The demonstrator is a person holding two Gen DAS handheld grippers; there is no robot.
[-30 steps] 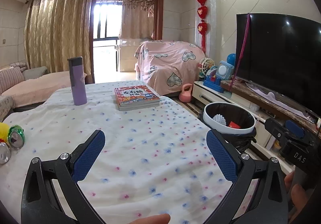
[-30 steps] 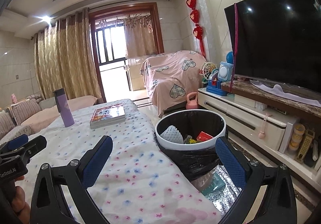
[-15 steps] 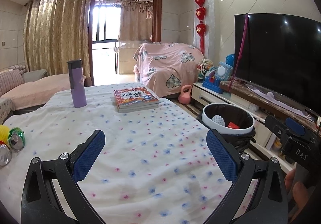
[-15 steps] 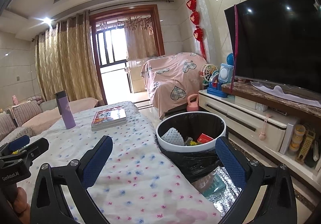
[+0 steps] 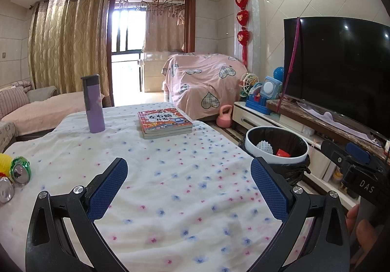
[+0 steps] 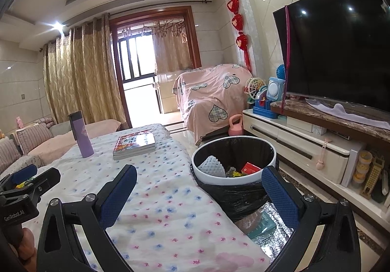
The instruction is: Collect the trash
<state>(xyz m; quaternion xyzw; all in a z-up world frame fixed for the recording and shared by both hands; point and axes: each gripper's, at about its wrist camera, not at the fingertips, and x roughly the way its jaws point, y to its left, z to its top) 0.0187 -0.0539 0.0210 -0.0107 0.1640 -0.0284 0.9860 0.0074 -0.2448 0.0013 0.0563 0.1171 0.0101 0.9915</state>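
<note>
Both tongs, left [image 5: 189, 185] and right [image 6: 198, 190], gape empty; labels "DAS", "GenRobot.AI"

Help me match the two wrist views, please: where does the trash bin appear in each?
Left wrist: trash bin at right of centre, beyond the table edge.
Right wrist: trash bin at centre, just right of the table.
Shared landmark: the book on the table.
</note>
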